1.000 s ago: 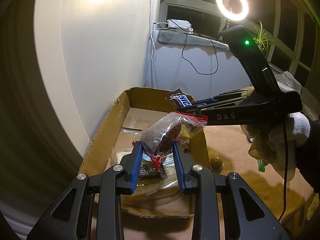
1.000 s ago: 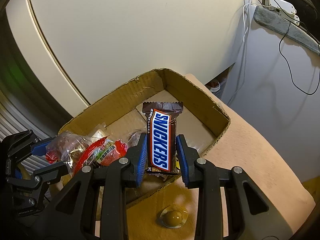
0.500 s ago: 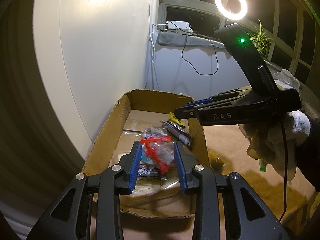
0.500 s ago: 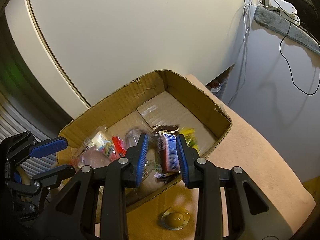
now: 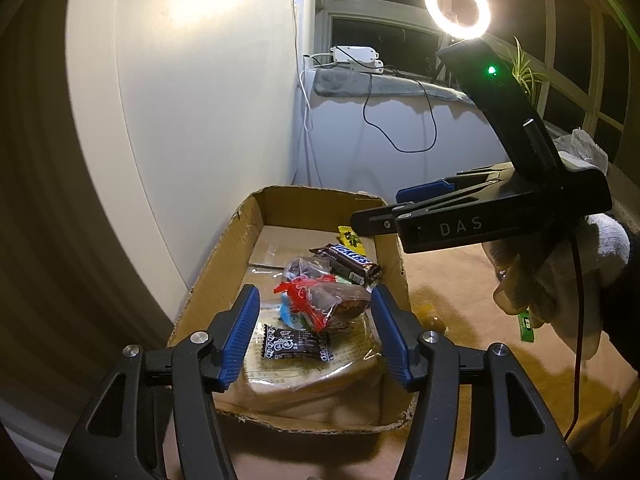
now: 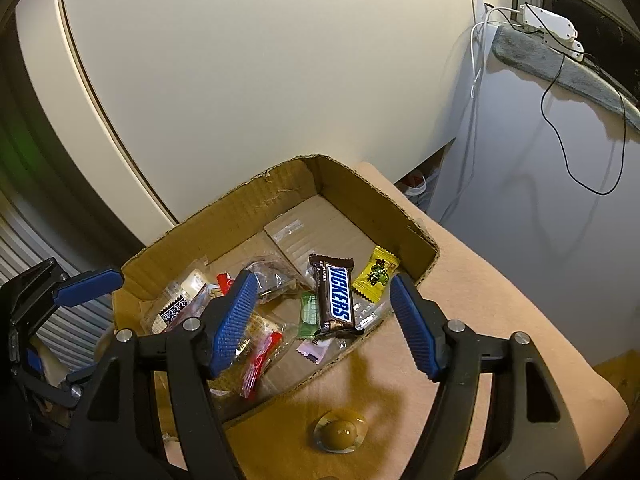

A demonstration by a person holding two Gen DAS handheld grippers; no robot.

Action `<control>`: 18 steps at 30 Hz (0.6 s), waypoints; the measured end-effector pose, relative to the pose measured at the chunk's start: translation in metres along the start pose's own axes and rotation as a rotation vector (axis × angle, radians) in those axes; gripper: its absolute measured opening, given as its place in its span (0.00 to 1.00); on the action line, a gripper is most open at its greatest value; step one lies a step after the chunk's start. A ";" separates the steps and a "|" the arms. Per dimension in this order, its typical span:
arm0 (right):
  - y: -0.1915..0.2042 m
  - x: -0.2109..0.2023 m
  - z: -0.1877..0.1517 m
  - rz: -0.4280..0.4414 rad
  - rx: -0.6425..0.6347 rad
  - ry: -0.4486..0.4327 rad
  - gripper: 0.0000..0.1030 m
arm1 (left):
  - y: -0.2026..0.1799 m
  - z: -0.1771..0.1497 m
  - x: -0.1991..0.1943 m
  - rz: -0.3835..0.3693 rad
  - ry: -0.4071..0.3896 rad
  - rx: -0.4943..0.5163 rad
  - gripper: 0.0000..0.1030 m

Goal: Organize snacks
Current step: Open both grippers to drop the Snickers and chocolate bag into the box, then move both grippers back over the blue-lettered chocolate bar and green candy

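Note:
An open cardboard box [image 5: 224,264] [image 6: 248,204] holds several snacks. A Snickers bar [image 5: 348,262] [image 6: 334,294] lies in it beside a yellow candy [image 5: 351,237] [image 6: 377,274]. A clear bag with red trim [image 5: 328,300] [image 6: 260,354] lies on other packets, near a black packet [image 5: 294,346]. My left gripper [image 5: 316,330] is open and empty above the box's near end. My right gripper [image 6: 324,324] is open and empty over the box's right side; it also shows in the left wrist view [image 5: 384,210].
A wrapped round brown sweet [image 6: 340,432] [image 5: 430,316] lies on the tan table [image 6: 480,300] just outside the box. A white curved wall panel [image 6: 240,60] stands behind the box. A ring light [image 5: 457,6] and windowsill with cables [image 5: 384,84] are at the back.
Both grippers have opened. The clear red-trimmed bag dropped from the left gripper and the Snickers bar from the right gripper; both now lie in the box.

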State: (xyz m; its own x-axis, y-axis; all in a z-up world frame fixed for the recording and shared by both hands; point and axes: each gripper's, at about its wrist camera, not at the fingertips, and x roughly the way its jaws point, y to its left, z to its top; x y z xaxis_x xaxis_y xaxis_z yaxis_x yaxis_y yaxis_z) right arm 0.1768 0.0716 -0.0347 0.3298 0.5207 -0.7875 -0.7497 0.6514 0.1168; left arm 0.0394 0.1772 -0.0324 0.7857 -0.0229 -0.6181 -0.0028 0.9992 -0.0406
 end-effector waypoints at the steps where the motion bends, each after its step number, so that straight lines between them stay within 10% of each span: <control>1: 0.000 -0.002 0.000 -0.004 0.001 0.000 0.70 | -0.001 0.000 -0.001 0.001 -0.001 0.003 0.56; 18: -0.031 -0.061 -0.034 -0.025 0.092 -0.092 0.70 | -0.032 -0.001 -0.015 -0.028 -0.026 0.038 0.56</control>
State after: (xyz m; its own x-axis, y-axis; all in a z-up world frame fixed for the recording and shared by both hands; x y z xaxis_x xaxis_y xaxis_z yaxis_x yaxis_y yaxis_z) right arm 0.1605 0.0010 -0.0111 0.4022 0.5488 -0.7328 -0.6858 0.7109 0.1560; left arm 0.0274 0.1456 -0.0229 0.8008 -0.0510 -0.5967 0.0428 0.9987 -0.0278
